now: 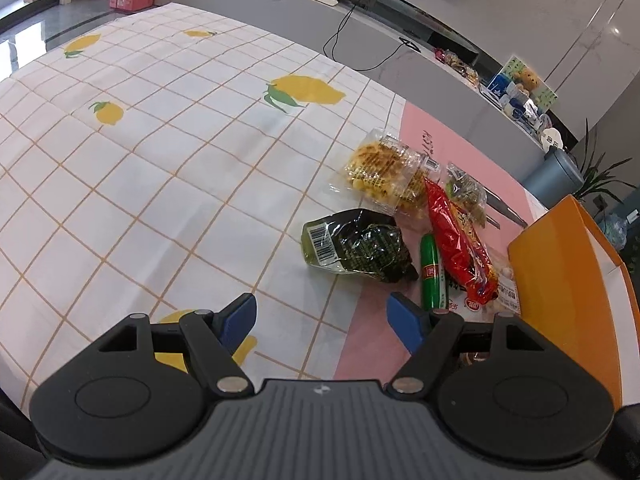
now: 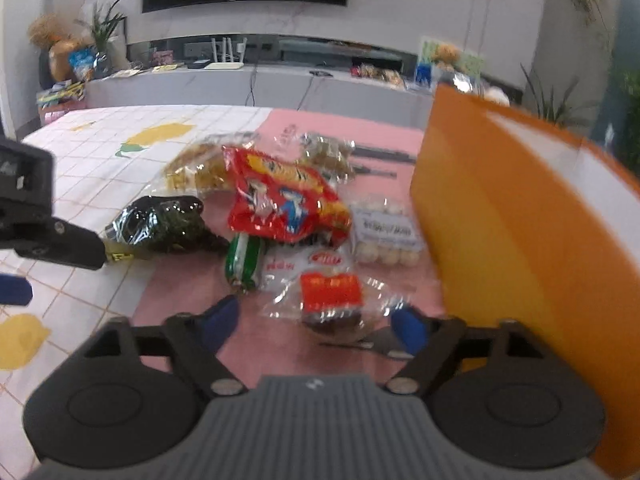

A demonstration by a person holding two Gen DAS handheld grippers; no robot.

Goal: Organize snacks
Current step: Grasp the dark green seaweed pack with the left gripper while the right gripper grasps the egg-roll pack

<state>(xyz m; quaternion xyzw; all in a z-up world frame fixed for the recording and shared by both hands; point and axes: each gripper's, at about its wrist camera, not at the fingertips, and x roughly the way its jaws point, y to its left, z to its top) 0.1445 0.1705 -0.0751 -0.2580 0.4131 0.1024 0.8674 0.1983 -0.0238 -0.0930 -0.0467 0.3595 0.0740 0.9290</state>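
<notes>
A heap of snacks lies on the table beside an orange box (image 1: pixel 568 280) (image 2: pixel 500 220). It holds a dark green pack (image 1: pixel 360 250) (image 2: pixel 164 220), a red bag (image 1: pixel 460 244) (image 2: pixel 280 196), a green tube (image 1: pixel 432 276) (image 2: pixel 242 260), a yellow clear bag (image 1: pixel 384 172) (image 2: pixel 200 168), a pack of white balls (image 2: pixel 384 232) and a clear pack with a red label (image 2: pixel 332 296). My left gripper (image 1: pixel 322 322) is open and empty, just short of the dark green pack. My right gripper (image 2: pixel 316 322) is open, its jaws on either side of the near end of the red-label pack.
The table has a lemon-print checked cloth (image 1: pixel 160 140) and a pink mat (image 2: pixel 280 340). The left gripper's body (image 2: pixel 36 216) shows at the left of the right wrist view. A grey TV counter (image 1: pixel 360 32) with a router runs behind the table.
</notes>
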